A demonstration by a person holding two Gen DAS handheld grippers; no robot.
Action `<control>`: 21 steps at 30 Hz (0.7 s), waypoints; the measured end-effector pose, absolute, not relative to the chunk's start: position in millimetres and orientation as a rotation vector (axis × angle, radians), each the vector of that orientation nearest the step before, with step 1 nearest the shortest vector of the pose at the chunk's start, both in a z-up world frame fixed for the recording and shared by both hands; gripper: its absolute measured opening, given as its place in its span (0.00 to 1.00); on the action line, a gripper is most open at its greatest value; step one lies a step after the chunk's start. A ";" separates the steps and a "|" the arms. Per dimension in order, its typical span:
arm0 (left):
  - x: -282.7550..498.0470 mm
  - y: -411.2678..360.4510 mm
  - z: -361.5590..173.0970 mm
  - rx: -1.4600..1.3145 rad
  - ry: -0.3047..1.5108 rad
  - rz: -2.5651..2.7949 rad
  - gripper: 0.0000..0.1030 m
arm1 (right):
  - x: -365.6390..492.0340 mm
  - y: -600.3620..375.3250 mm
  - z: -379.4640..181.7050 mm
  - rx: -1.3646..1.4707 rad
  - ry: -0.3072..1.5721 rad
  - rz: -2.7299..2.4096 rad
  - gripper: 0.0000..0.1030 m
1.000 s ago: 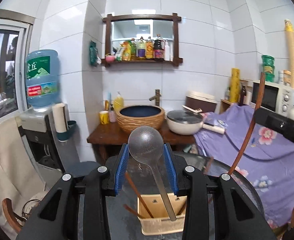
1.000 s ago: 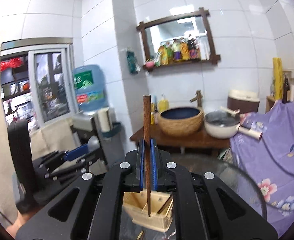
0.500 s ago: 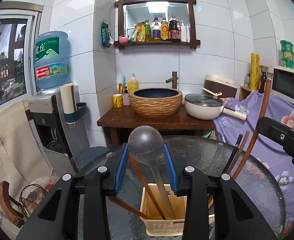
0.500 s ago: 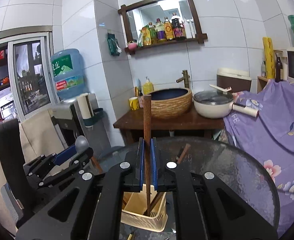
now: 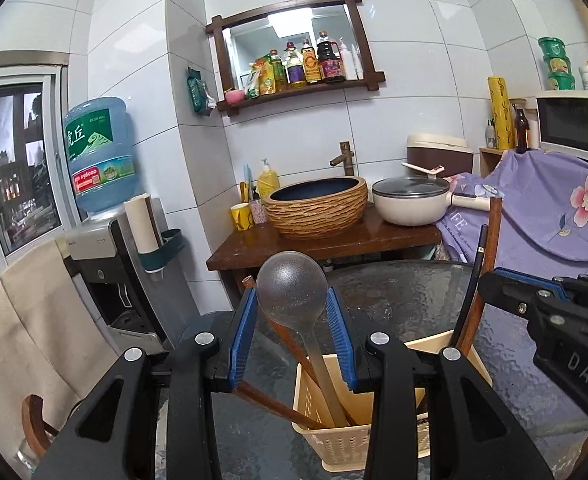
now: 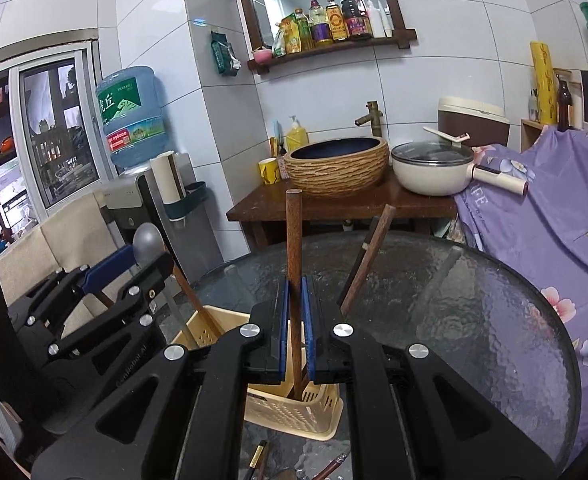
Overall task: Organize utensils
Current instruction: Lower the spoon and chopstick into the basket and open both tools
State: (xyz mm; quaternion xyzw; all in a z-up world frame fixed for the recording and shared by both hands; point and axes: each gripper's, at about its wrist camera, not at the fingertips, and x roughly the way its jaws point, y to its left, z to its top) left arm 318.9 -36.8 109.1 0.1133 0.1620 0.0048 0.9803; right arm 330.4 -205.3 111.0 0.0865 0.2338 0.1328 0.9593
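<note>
Left wrist view. The left gripper (image 5: 292, 336) held one grey ladle (image 5: 292, 294) by the bowl between its blue pads, handle already standing in the cream basket (image 5: 335, 446) at 6 o'clock on the glass table (image 5: 405, 292). Two brown sticks leaned out of the basket toward 10 o'clock; one dark and one brown stick rose at 2 o'clock beside the right gripper (image 5: 489, 280).

Right wrist view. The right gripper (image 6: 294, 322) was clenched on one wooden stick (image 6: 294, 236), its lower end inside the basket. At 6 o'clock about two loose utensils (image 6: 256, 458) lay on the glass, judged unsorted; the task looked mostly done.
</note>
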 end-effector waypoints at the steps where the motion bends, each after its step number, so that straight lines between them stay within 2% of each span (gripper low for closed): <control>1: 319.7 -37.7 108.7 0.239 0.329 0.012 0.34 | 329.1 -205.1 110.3 0.165 0.468 0.264 0.07; 10: 326.1 -44.2 105.8 0.312 0.358 0.015 0.36 | 328.1 -212.8 108.8 0.180 0.470 0.254 0.07; 14: 328.1 -42.8 103.0 0.314 0.375 0.010 0.51 | 329.9 -217.1 107.6 0.196 0.487 0.255 0.08; 17: 326.4 -43.4 100.8 0.323 0.372 0.015 0.53 | 328.4 -219.5 106.7 0.193 0.488 0.255 0.10; 19: 324.0 -42.9 101.2 0.319 0.367 0.010 0.54 | 326.5 -220.9 105.8 0.201 0.490 0.263 0.21; 20: 321.1 -42.0 102.2 0.310 0.360 0.005 0.57 | 325.1 -221.4 105.8 0.205 0.487 0.267 0.36; 21: 317.5 -40.9 103.6 0.299 0.352 -0.005 0.60 | 321.5 -221.7 105.9 0.208 0.475 0.272 0.44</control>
